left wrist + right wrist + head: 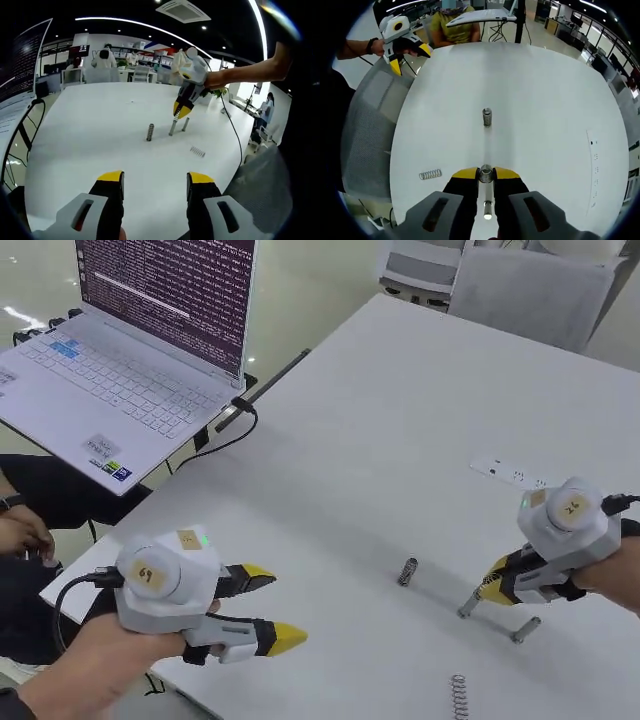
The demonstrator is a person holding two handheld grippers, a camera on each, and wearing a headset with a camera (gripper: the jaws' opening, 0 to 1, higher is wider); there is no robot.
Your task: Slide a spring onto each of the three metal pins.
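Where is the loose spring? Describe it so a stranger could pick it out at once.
On the white table, look at the near edge, on the person's side of the right claw, which grips a pin. The loose spring lies flat on its side, alone. Unlike the upright spring mid-table, which sits on a pin, it is a bare coil with nothing through it.

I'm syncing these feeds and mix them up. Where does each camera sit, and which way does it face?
Head view: on the headset, looking down at the table; left hand, left claw, right claw show.
Left gripper view: on the left claw, facing the right claw; own open jaws show.
Right gripper view: on the right claw, shut on a metal pin, facing the left claw.
Shared: all show the loose spring.
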